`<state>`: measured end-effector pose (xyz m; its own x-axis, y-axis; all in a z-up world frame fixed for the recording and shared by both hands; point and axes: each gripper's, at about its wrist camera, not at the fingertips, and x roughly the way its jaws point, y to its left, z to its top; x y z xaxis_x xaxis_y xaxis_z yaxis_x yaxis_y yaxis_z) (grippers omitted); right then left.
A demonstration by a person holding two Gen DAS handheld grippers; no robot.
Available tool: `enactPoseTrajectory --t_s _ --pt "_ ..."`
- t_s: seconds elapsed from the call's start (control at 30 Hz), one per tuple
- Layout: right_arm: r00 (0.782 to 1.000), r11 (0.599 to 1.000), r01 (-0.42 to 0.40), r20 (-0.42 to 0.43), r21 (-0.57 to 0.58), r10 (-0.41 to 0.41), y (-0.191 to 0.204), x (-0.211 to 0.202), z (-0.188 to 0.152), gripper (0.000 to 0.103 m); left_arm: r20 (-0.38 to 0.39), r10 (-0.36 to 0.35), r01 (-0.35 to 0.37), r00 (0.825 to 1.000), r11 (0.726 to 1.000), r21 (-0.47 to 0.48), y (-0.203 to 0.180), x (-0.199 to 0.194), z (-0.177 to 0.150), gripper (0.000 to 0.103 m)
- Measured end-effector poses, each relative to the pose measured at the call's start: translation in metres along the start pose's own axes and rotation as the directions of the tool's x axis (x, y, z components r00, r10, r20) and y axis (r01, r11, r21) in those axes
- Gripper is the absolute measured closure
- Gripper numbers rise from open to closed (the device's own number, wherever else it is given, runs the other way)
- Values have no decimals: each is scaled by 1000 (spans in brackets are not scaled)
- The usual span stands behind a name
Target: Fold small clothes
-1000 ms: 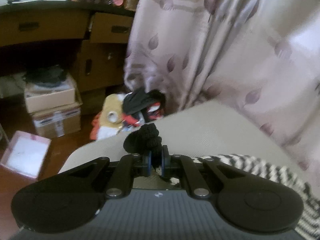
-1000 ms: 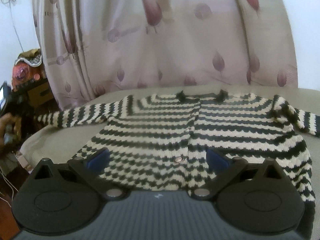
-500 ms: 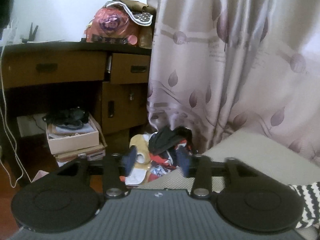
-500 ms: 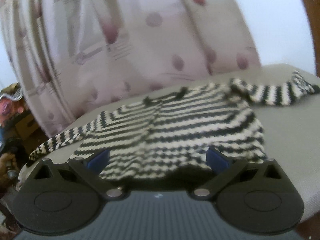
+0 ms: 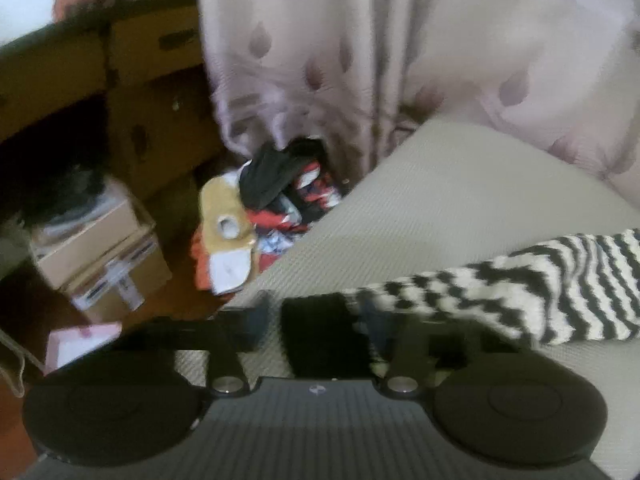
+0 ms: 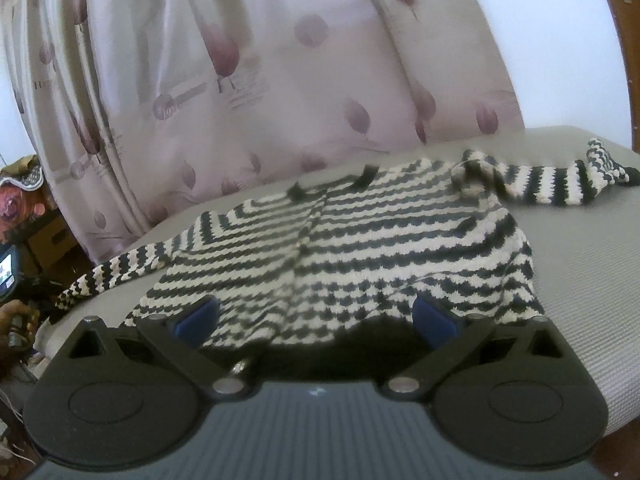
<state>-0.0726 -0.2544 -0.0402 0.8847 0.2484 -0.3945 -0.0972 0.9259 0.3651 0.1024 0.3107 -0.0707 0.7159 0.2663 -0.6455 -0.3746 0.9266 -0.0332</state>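
Note:
A black-and-cream striped knitted cardigan (image 6: 340, 248) lies spread flat on a grey padded surface (image 6: 580, 280), both sleeves stretched out sideways. In the left wrist view its left sleeve (image 5: 520, 284) lies across the surface, and the black cuff sits between the fingers of my left gripper (image 5: 316, 320), which is open around it. My right gripper (image 6: 316, 316) is open and empty, low over the cardigan's bottom hem.
A pale curtain with leaf print (image 6: 260, 80) hangs behind the surface. Left of the surface edge, on the floor, are a heap of clothes (image 5: 280, 200), cardboard boxes (image 5: 96, 248) and a wooden desk with drawers (image 5: 120, 60).
My left gripper let go of the black cuff, swung up and away, then came back down open around the sleeve end. The right gripper shifted right along the hem, still open.

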Motion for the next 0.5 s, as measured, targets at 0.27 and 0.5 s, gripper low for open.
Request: enactPoseTrajectory --t_s 0.27,0.5 --pt "1000 1000 5 2 -8 -5 4 2 3 0 179 119 -93 977 985 -145 11 -26 17 82" --pt "1000 1000 -4 -12 -2 4 5 6 -1 0 125 237 -221 963 966 -130 2 -2 15 66"
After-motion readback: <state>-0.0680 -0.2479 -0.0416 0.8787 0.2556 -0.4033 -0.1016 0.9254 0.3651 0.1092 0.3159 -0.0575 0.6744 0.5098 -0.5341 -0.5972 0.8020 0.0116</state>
